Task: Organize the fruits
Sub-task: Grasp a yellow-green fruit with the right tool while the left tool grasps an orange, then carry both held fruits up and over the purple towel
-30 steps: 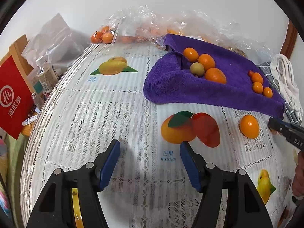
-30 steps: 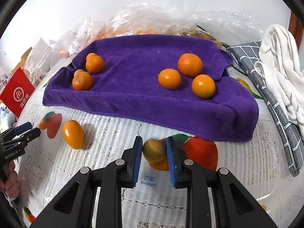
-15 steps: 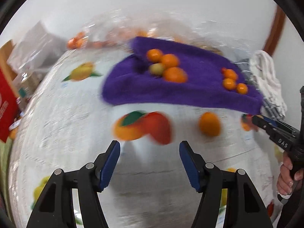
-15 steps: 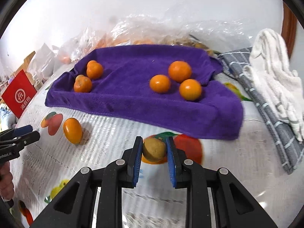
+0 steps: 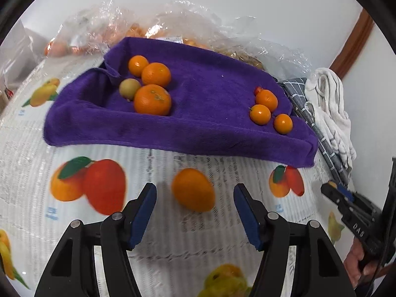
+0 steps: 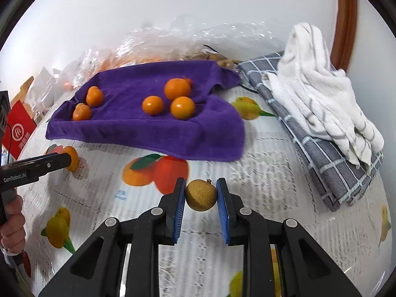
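Observation:
A purple towel (image 5: 198, 133) (image 6: 138, 128) lies on the table with two groups of orange fruits on it. One group holds three oranges (image 5: 152, 99) and a yellow-brown fruit (image 5: 129, 88); the other holds small oranges (image 5: 259, 113) (image 6: 182, 107). A loose oval orange fruit (image 5: 193, 189) lies on the tablecloth just ahead of my open left gripper (image 5: 195, 206). My right gripper (image 6: 201, 195) is shut on a yellow-brown round fruit (image 6: 201, 195), held above the tablecloth; it also shows at the right edge of the left wrist view (image 5: 334, 193).
A fruit-print tablecloth (image 6: 259, 178) covers the table. A grey checked cloth (image 6: 321, 148) with a white towel (image 6: 316, 81) on it lies at the right. Clear plastic bags of fruit (image 5: 148, 24) stand behind the purple towel. A red box (image 6: 17, 128) is at the far left.
My left gripper has swung right and moved up to the loose orange fruit, which now lies between its fingertips' line. My right gripper has moved right, still holding the yellow-brown fruit.

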{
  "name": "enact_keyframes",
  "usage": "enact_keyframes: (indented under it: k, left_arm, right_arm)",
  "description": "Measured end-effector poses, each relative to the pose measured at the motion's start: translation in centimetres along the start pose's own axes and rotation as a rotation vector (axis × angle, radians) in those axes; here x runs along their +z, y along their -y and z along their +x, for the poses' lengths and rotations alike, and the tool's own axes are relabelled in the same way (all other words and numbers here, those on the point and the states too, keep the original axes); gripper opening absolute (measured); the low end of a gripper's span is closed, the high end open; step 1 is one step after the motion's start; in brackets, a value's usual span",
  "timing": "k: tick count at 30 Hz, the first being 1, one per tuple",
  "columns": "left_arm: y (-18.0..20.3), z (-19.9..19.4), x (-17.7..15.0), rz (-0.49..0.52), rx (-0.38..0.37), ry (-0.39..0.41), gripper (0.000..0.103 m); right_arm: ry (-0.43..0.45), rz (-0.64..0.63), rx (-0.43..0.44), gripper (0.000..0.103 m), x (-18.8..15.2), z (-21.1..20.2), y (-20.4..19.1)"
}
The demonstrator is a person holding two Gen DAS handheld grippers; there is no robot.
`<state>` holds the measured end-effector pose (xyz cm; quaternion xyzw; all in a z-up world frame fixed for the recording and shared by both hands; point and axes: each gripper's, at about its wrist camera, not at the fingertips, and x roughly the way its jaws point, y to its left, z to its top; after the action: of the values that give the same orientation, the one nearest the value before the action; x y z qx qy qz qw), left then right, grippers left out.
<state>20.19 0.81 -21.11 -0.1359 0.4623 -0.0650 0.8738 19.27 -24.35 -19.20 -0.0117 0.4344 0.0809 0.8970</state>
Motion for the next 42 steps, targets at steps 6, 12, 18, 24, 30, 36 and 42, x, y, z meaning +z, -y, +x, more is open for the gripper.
enact_keyframes:
  k: [6,12,18,24,30,36,42]
  left_arm:
    - [1.6,1.3,0.1,0.037,0.074,0.013,0.04]
    - [1.3,0.0,0.5,0.052,0.099,0.028,0.033]
    - [0.6,-4.8,1.4,0.089,0.185,0.146,0.033]
    - [-0.6,-9.3,2.5,0.054,0.203,0.237,0.033]
    - [-0.8,-11.8,2.9,0.037,0.204,0.284,0.033]
    - [-1.0,-12.6,3.9,0.025,0.192,0.301,0.033]
    - [-1.7,-12.0,5.6,0.021,0.175,0.296,0.033]
  right_arm:
    - [-0.009,0.017,0.001,0.025,-0.4,0.3,0.6]
    - [-0.007,0.026,0.008,0.025,-0.1,0.3,-0.2]
    - [0.027,0.021,0.007,0.025,1.0,-1.2,-1.4]
    - [0.068,0.02,0.008,0.025,2.7,-3.6,-2.7]
    - [0.106,0.005,0.006,0.025,4.1,-5.8,-3.6]
    - [0.124,0.008,-0.004,0.025,5.3,-6.7,-4.0]
    - [0.131,0.017,-0.011,0.025,6.8,-6.0,-3.8]
